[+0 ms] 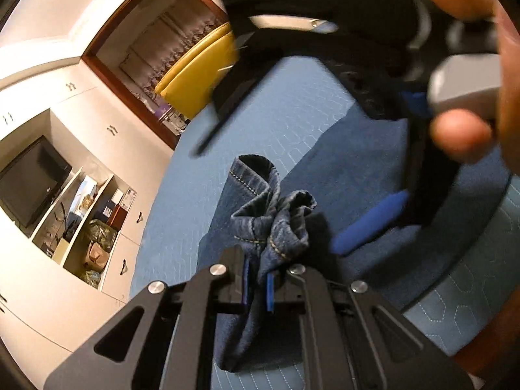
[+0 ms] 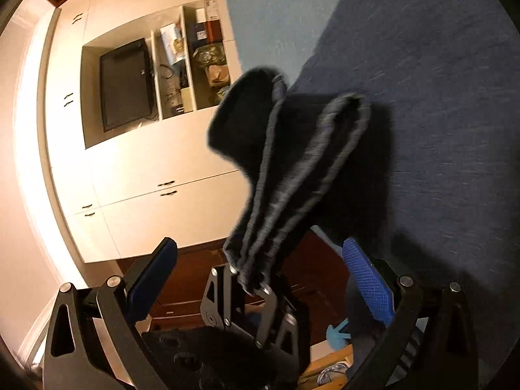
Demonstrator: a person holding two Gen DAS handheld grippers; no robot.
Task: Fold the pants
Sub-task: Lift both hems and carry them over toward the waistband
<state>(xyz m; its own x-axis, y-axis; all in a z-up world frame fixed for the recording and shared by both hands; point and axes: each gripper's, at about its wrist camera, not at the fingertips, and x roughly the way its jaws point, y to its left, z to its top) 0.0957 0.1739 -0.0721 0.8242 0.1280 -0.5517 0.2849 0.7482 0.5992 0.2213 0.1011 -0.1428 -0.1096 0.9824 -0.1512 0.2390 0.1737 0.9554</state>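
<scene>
1. The left tool [image 1: 258, 287] was clenched on a bunched fold of the denim pants [image 1: 269, 224], the cloth pinched between its blue pads [image 1: 269, 292] and gathered into a hemmed, stitched knot just past the fingertips.
2. From the left wrist view, the rest of the jeans hung down from the grip and lay spread over a blue quilted bedspread [image 1: 253, 120].
3. The right tool [image 2: 260, 276] stood released, its two blue-padded fingers [image 2: 367, 282] wide apart with nothing pressed between them.
4. In the right wrist view the left tool [image 2: 250, 292] showed between those open fingers, with the dark pants [image 2: 276, 169] rising from it in blurred folds.
5. A person's hand [image 1: 468, 65] gripped the right tool [image 1: 370, 221] at the upper right of the left wrist view, above the jeans; that tool was blurred there.
6. Farther out stood white built-in cabinets [image 2: 156, 175] with a dark television [image 2: 125, 84] in a recess and cluttered shelves [image 2: 201, 58] beside it.
7. A yellow chair [image 1: 195, 78] showed through a wood-framed doorway [image 1: 107, 74].
</scene>
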